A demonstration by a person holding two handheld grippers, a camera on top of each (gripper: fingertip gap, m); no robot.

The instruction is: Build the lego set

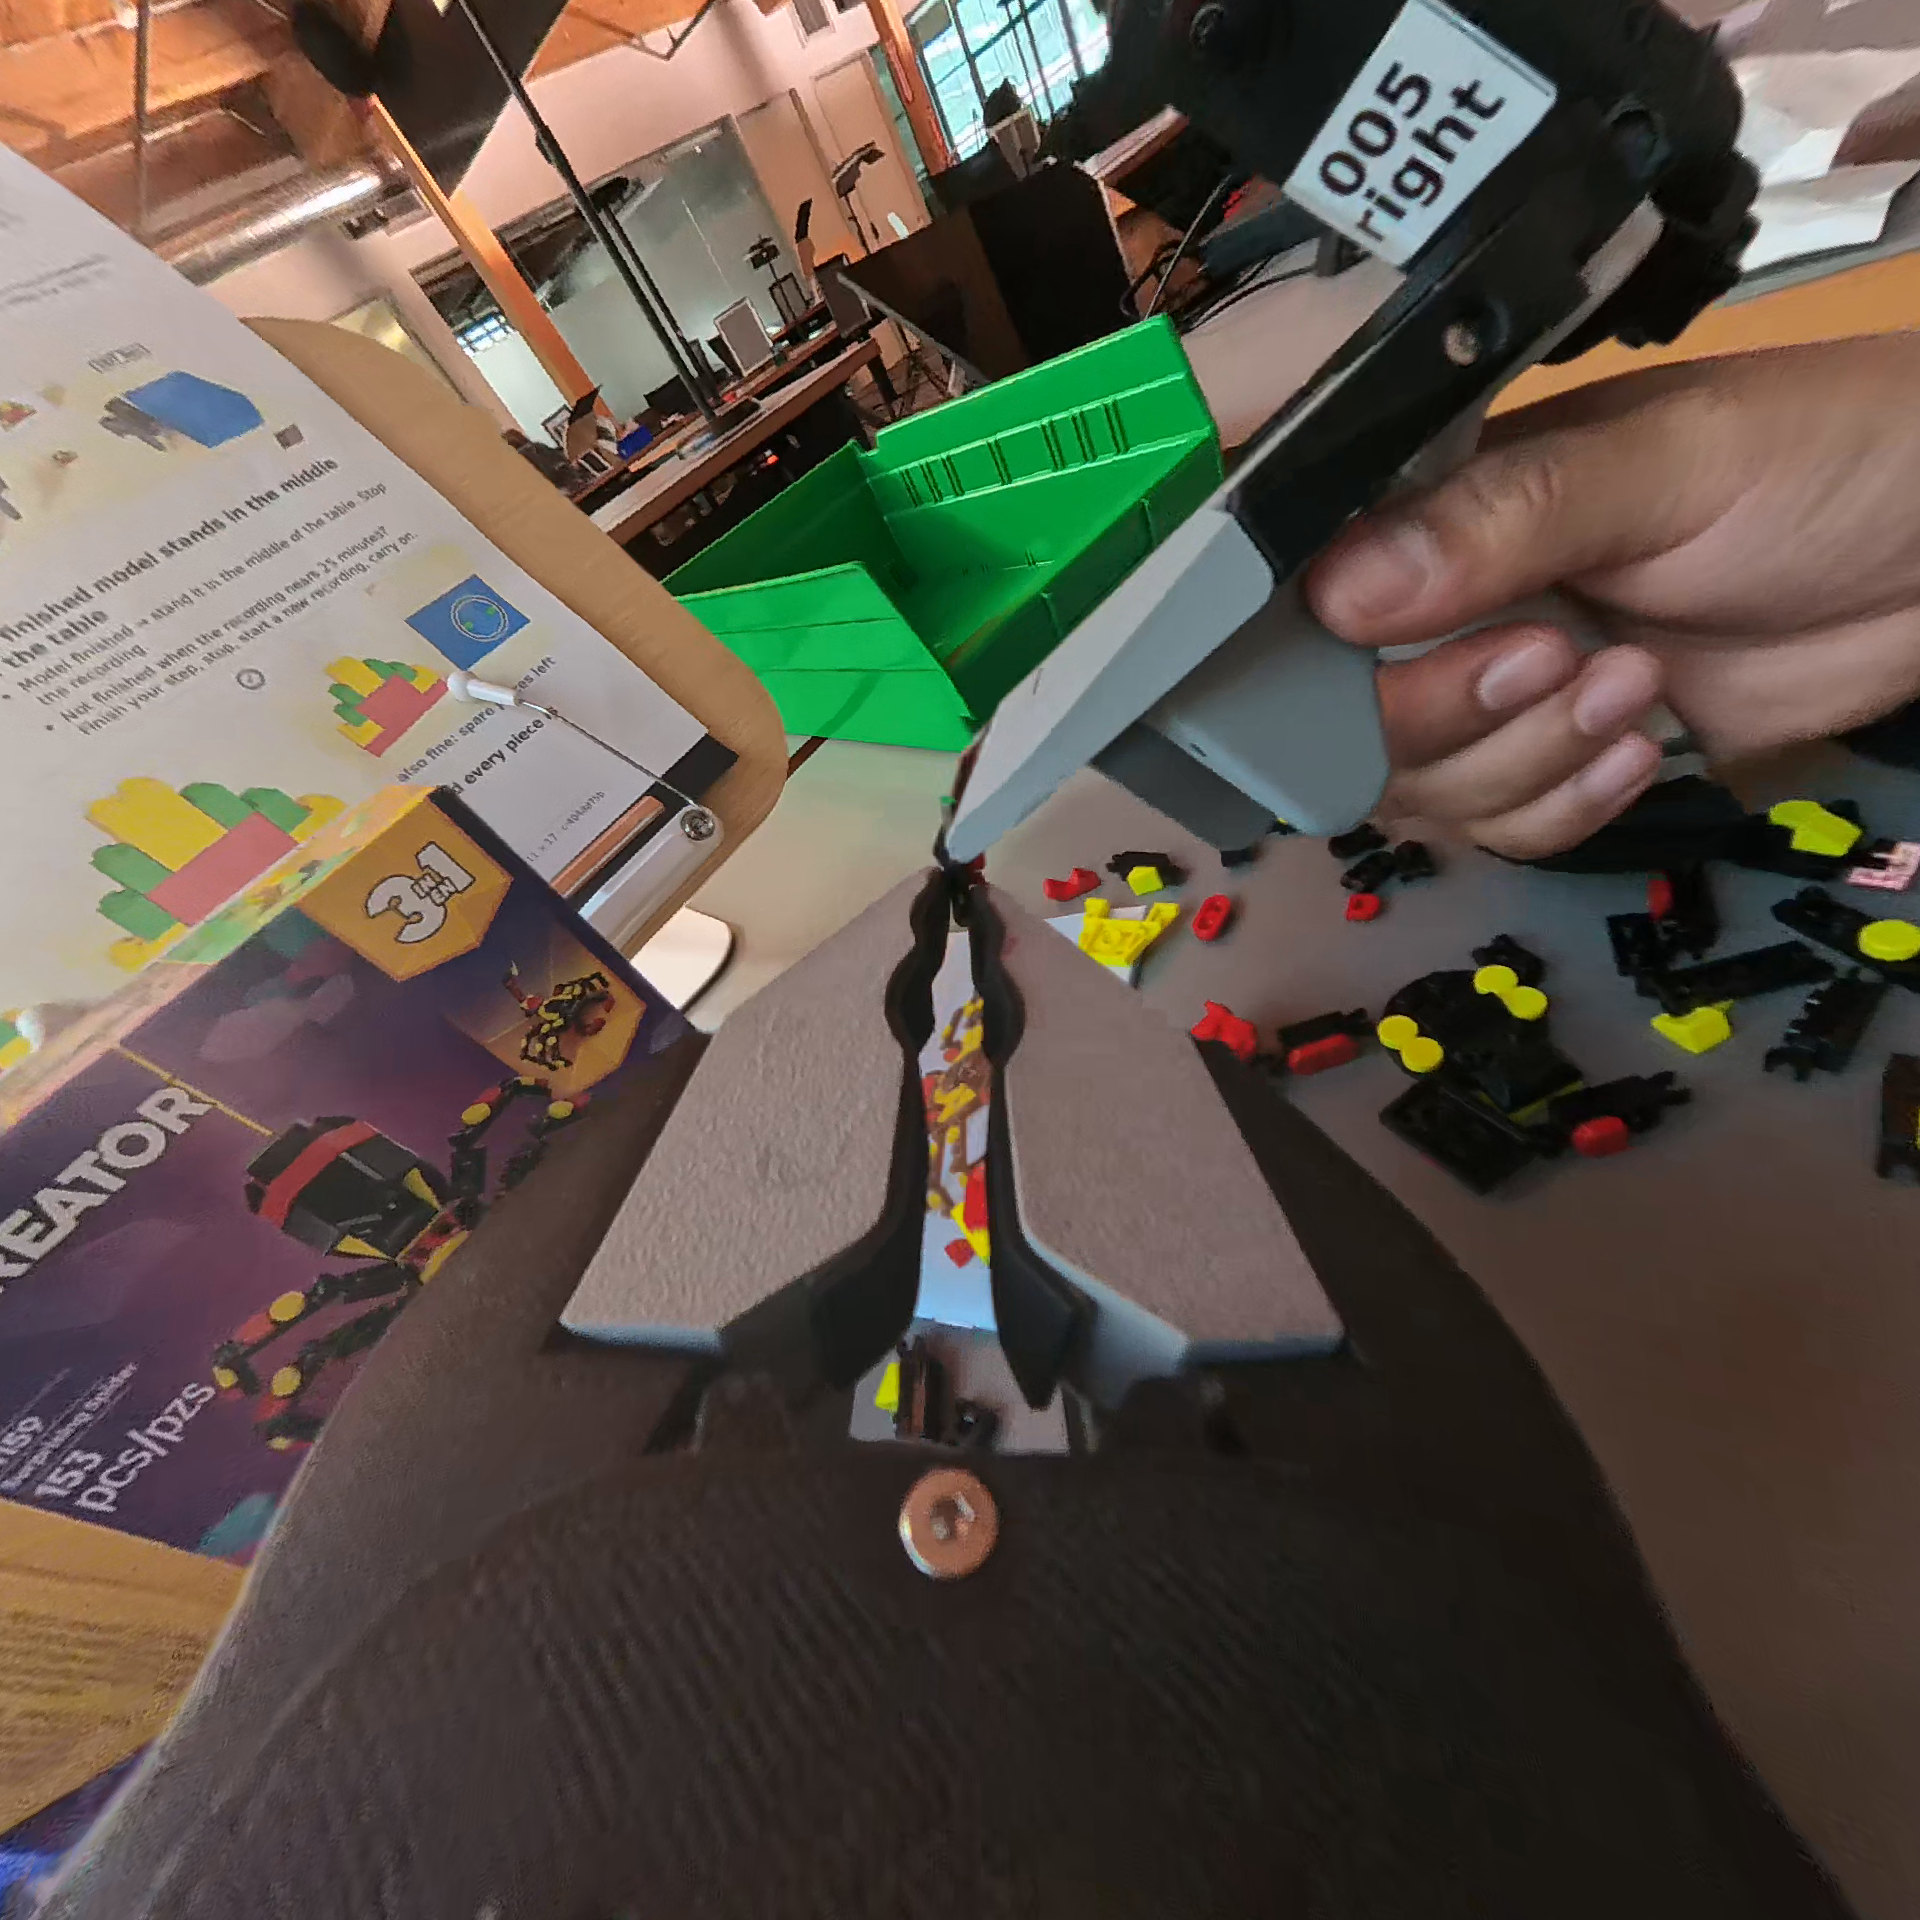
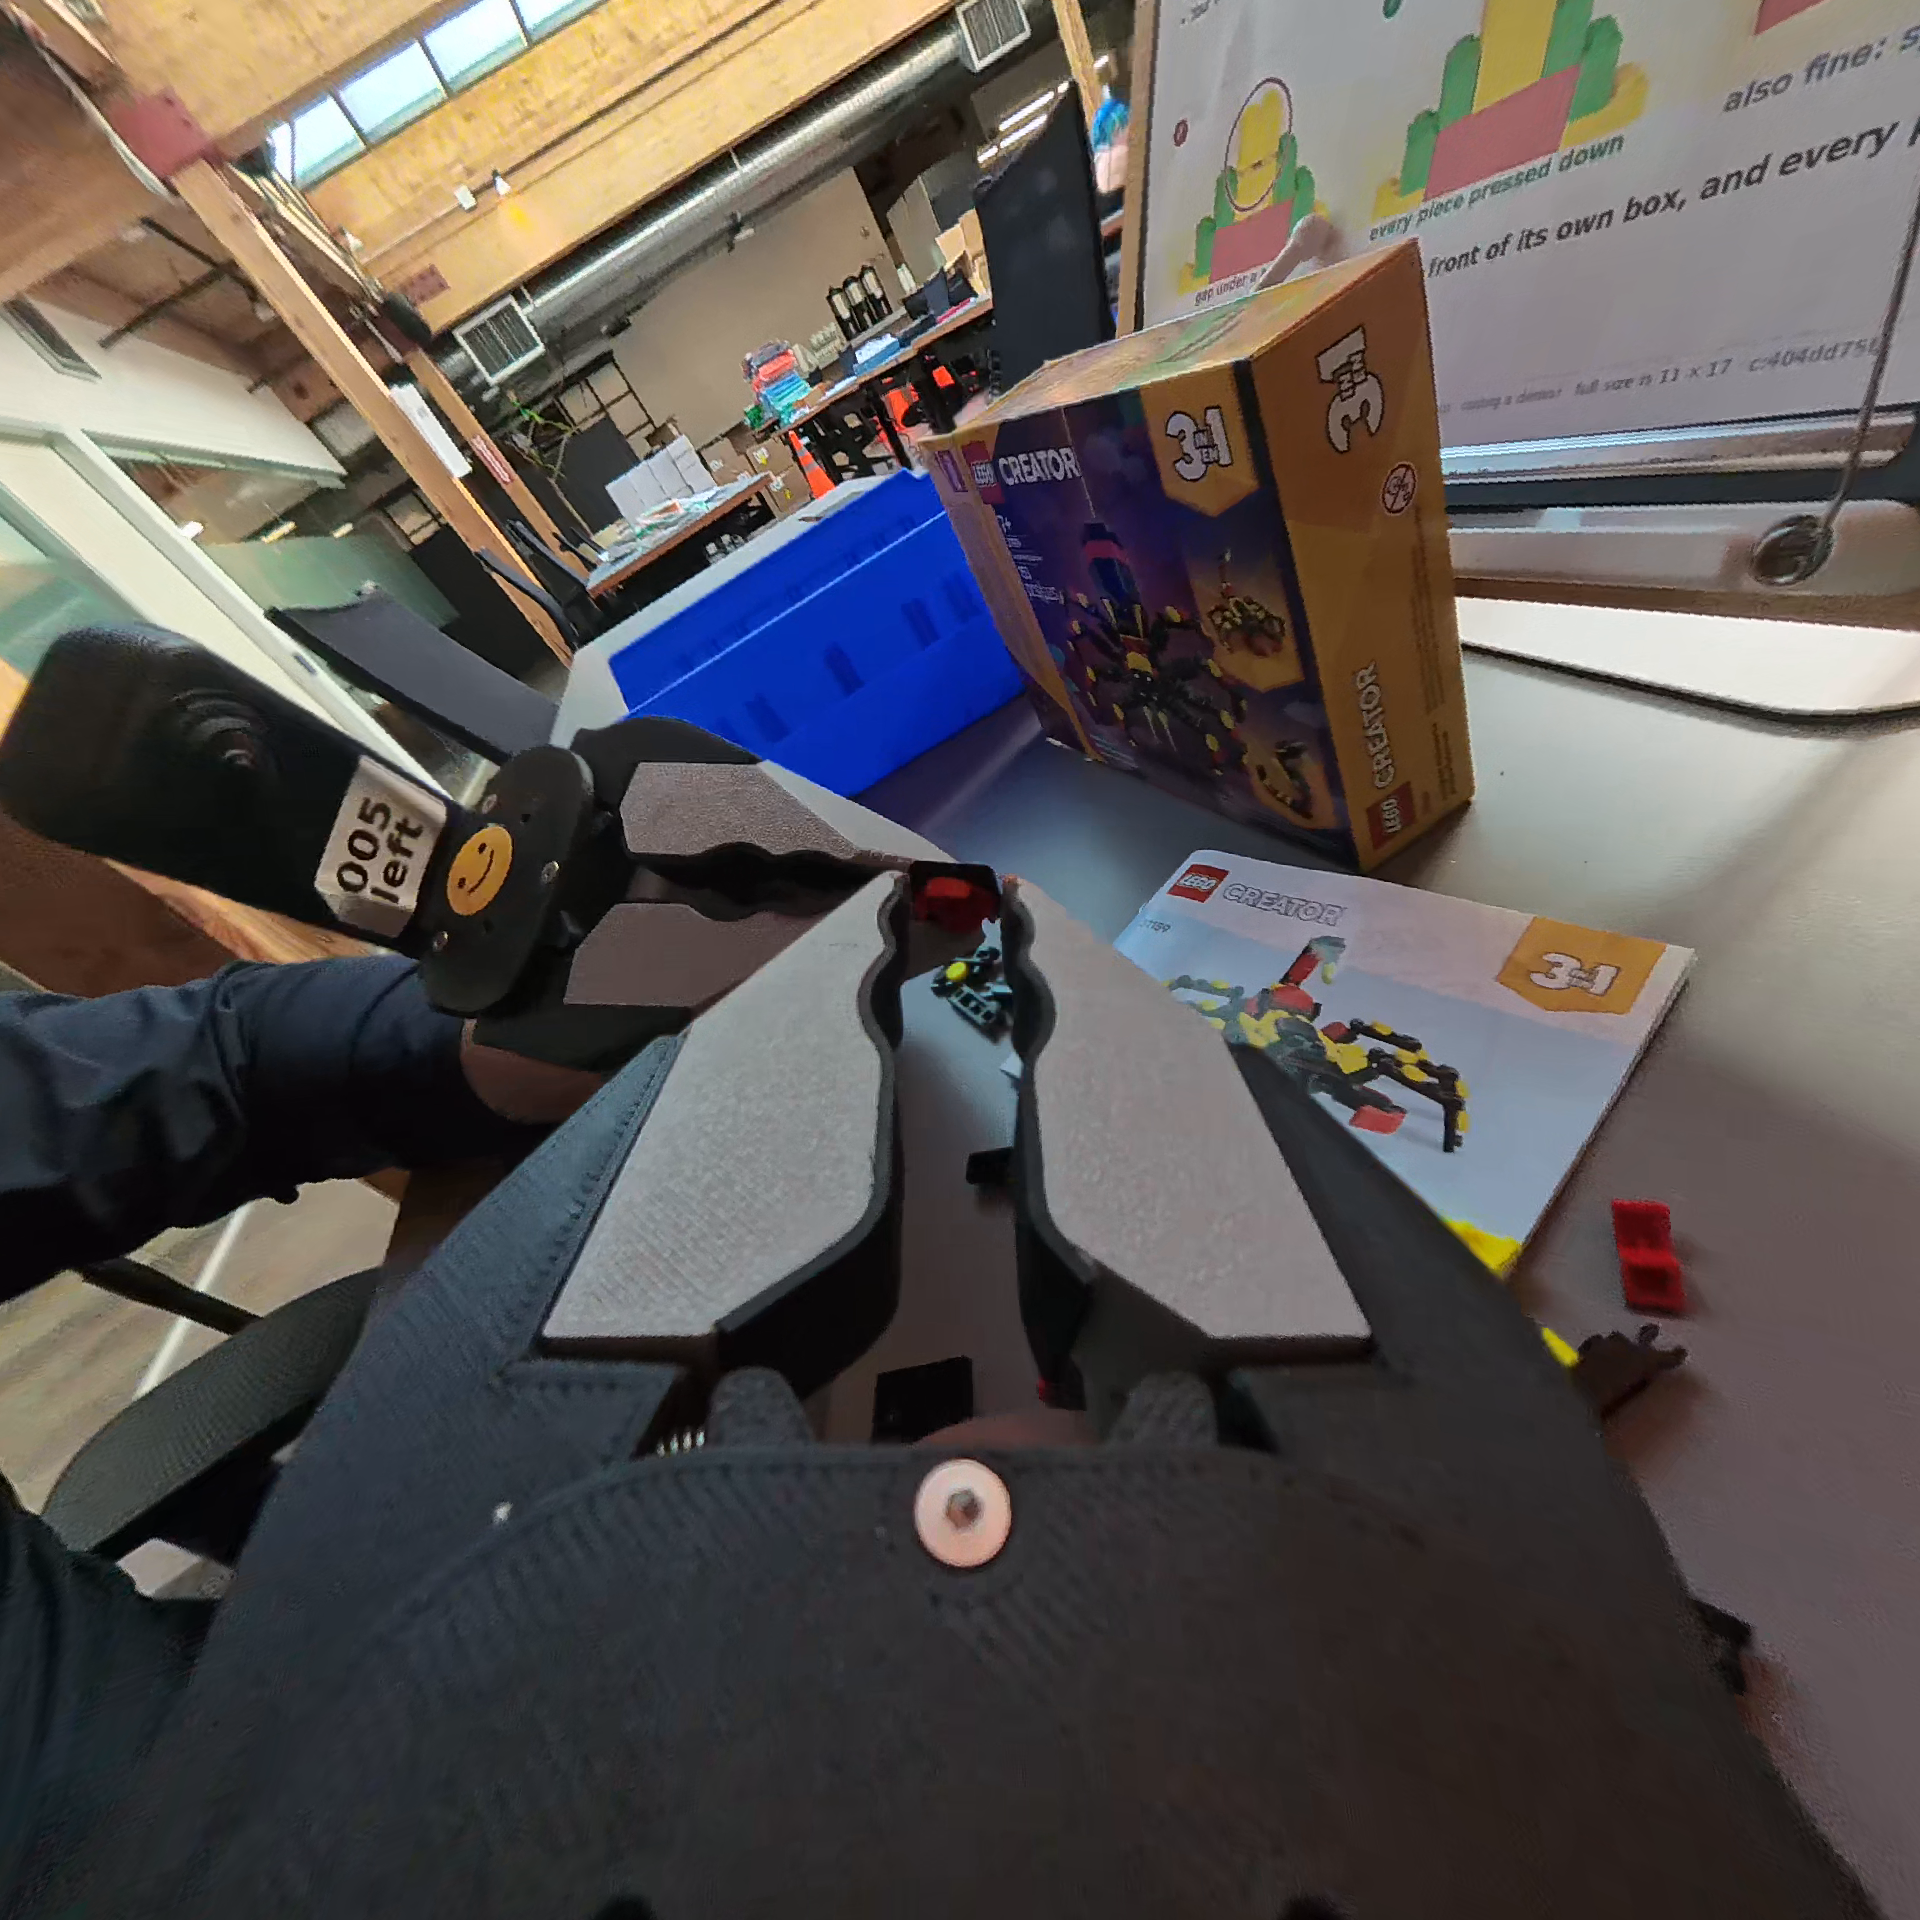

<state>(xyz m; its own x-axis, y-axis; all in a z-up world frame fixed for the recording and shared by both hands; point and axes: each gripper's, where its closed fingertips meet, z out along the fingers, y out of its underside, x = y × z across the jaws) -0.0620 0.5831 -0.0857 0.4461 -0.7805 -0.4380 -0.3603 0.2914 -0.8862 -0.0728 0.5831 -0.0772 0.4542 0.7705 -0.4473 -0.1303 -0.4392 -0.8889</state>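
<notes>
My right gripper [image 2: 951, 906] is shut on a small red and black piece [image 2: 951, 894] held above the grey table. My left gripper [image 2: 894, 864] comes in from the left with its fingers together, and its tips meet that same piece. In the left wrist view my left gripper [image 1: 953, 896] is shut at the tips, and the right gripper [image 1: 951, 847] comes down from the upper right, tip to tip with it. The piece is mostly hidden there. Several loose black, yellow and red pieces [image 1: 1475, 1049] lie on the table to the right.
The set's box [image 2: 1226, 603] stands at the back beside a blue bin [image 2: 821, 644]. The instruction booklet [image 2: 1403, 1018] lies under the grippers, with a red piece [image 2: 1647, 1268] near it. A green bin [image 1: 987, 540] and a printed sheet on a stand [image 1: 260, 582] stand behind.
</notes>
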